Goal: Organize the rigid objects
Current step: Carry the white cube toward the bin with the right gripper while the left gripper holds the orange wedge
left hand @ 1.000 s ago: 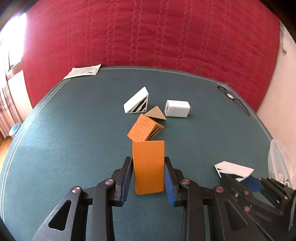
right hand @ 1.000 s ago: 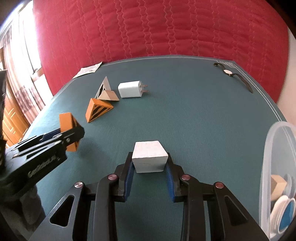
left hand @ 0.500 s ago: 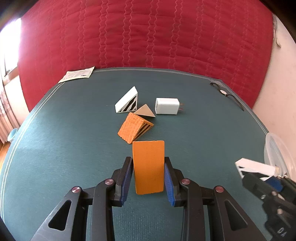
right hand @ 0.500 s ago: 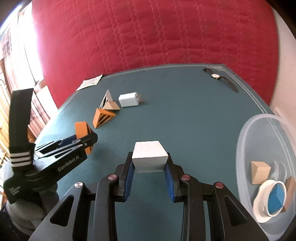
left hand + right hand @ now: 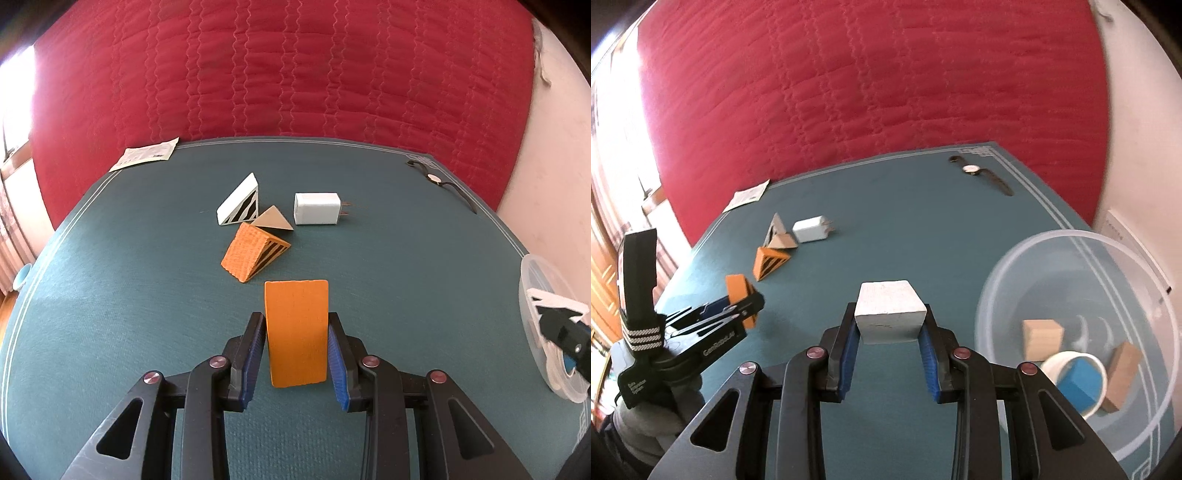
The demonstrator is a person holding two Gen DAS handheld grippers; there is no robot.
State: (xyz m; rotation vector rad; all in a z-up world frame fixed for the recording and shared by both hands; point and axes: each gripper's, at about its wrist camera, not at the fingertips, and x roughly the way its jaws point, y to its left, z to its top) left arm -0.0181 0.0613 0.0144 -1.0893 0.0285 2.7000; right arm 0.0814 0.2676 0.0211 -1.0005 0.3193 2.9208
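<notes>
White block [image 5: 891, 312], clamped between the right gripper's [image 5: 891, 325] jaws, is swinging closer to the clear bowl [image 5: 1027, 258] at their right, nearing drop-off, while the left gripper [image 5: 296, 345] is clamping an orange block [image 5: 296, 332].

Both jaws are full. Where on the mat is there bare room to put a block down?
Bare mat lies between the white charger and the wristwatch, and on to the clear tub. It is crowded where the white wedge, tan triangle and orange wedge cluster left of the charger.
</notes>
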